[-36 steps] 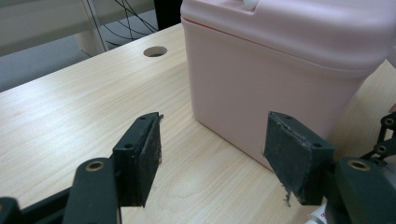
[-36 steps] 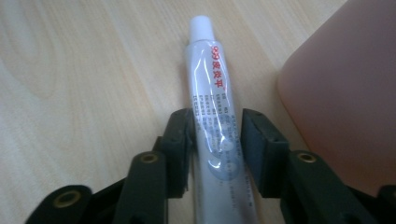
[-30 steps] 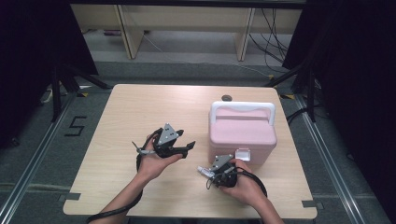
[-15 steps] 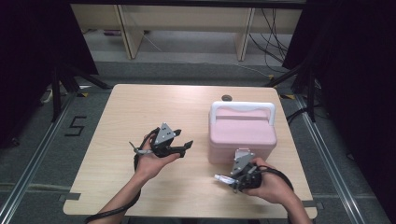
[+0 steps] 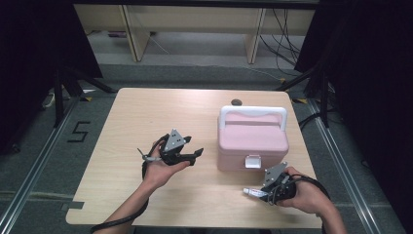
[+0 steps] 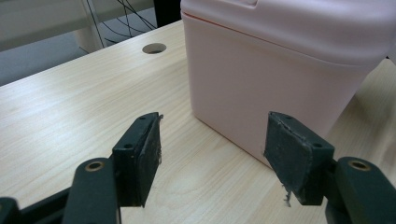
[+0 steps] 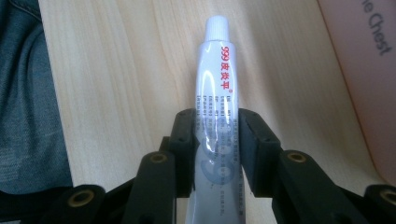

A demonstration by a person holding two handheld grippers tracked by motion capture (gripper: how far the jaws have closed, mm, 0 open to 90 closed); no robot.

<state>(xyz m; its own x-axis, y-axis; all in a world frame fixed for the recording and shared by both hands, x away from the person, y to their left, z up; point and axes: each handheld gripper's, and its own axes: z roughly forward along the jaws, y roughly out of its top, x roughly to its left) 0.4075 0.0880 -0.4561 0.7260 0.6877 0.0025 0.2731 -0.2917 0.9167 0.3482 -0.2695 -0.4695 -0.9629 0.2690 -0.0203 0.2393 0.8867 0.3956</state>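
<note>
A pink lidded chest (image 5: 252, 136) with a white handle and a white front latch (image 5: 252, 161) stands right of the table's middle. My left gripper (image 5: 196, 156) is open just left of it, held level. In the left gripper view the jaws (image 6: 215, 154) point at the chest's side wall (image 6: 280, 70) with nothing between them. My right gripper (image 5: 260, 191) is near the front edge, in front of the chest's right corner, shut on a white tube (image 5: 252, 191). In the right gripper view the tube (image 7: 216, 79) has red lettering and a white cap, and the pads (image 7: 187, 140) press its lower half.
The light wooden table (image 5: 146, 112) has a round cable hole (image 5: 236, 102) behind the chest. Dark stands and curtains flank both sides, and shelving stands beyond the far edge. Blue denim (image 7: 23, 93) lies past the table's front edge in the right gripper view.
My right hand has carried the tube to the right along the front of the table, from before the chest's latch to its right corner. The left hand stays put.
</note>
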